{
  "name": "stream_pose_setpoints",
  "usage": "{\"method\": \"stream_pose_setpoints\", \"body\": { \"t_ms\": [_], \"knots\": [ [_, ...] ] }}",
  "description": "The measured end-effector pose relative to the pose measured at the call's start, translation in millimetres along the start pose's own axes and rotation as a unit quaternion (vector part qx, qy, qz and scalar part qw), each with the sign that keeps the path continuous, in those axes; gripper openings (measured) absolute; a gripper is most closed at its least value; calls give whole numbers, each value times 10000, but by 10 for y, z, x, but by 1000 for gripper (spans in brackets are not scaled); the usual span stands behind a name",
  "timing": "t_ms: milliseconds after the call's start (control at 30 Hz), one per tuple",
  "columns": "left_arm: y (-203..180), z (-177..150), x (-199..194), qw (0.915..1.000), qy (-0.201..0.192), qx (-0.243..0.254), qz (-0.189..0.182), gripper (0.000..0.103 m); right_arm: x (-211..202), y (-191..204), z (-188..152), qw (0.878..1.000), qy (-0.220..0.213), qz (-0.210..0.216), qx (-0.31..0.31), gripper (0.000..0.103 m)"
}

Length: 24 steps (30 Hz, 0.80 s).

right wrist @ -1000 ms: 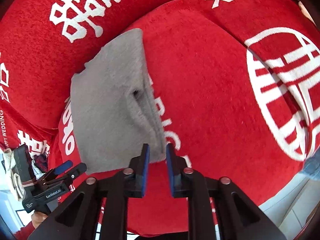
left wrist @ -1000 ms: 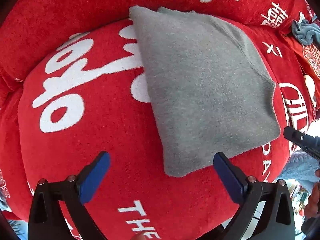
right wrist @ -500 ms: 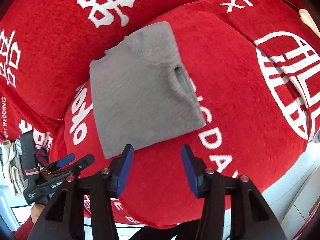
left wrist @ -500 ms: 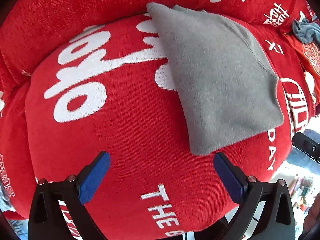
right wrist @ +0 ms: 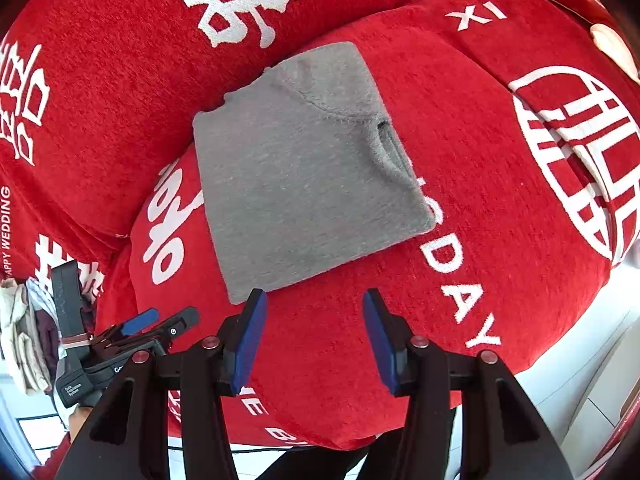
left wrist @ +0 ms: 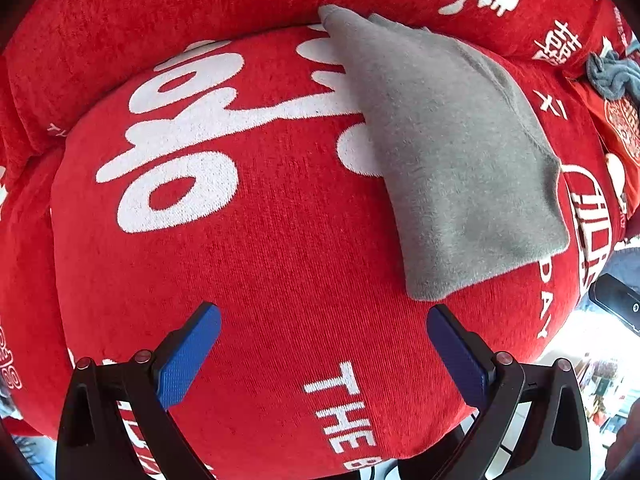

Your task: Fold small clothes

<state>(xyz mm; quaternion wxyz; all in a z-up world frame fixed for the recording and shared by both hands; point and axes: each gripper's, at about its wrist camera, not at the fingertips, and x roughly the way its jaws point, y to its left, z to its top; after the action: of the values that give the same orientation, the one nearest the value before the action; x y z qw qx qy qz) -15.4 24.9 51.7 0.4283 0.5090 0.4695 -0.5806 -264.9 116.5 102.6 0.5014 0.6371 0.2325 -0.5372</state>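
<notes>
A small grey garment (left wrist: pixel 452 148) lies folded into a neat rectangle on a red cushion (left wrist: pixel 248 264) with white lettering; it also shows in the right wrist view (right wrist: pixel 304 176). My left gripper (left wrist: pixel 324 356) is open and empty, held off the cushion to the left of and below the garment's near corner. My right gripper (right wrist: pixel 312 340) is open and empty, just short of the garment's near edge. The left gripper also shows in the right wrist view (right wrist: pixel 152 328) at the lower left.
The red sofa back (right wrist: pixel 120 60) with white characters rises behind the cushion. A blue-grey cloth (left wrist: pixel 612 76) lies at the far right of the sofa. A pile of pale clothes (right wrist: pixel 24 320) sits at the left edge. The floor shows below the cushion's front edge.
My right gripper has opened, let go of the garment's edge and pulled back. My left gripper has drawn away to the left, staying open. The garment lies flat.
</notes>
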Motion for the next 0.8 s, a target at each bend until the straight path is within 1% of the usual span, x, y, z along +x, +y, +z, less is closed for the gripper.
{"method": "stream_pose_setpoints", "body": {
  "t_ms": [133,300,433,500,567,633,700,733,800],
  "knots": [
    [-9,58,33,9998,37,-61,196,103,3,11,112,9998,25,-6,-172,54],
    [-92,154,18,9992,12,-138,385,103,64,-83,372,9996,107,82,-260,54],
    [-175,295,51,9985,17,-318,445,103,101,-200,644,9992,156,120,-348,54],
    [-204,418,76,9979,-30,-470,448,103,141,-278,823,9990,181,125,-399,54],
    [-234,563,111,9968,-80,-595,531,103,198,-359,1013,9990,200,156,-366,54],
    [-252,723,143,9957,-158,-744,522,103,282,-460,1240,9989,199,313,-276,54],
    [-274,898,171,9943,-269,-933,429,103,413,-558,1473,9983,235,503,-150,54],
    [-287,975,190,9937,-315,-999,403,103,486,-594,1556,9978,287,592,-68,54],
    [-316,1080,226,9928,-370,-1054,422,103,701,-683,1728,9944,485,925,159,54]
  ]
}}
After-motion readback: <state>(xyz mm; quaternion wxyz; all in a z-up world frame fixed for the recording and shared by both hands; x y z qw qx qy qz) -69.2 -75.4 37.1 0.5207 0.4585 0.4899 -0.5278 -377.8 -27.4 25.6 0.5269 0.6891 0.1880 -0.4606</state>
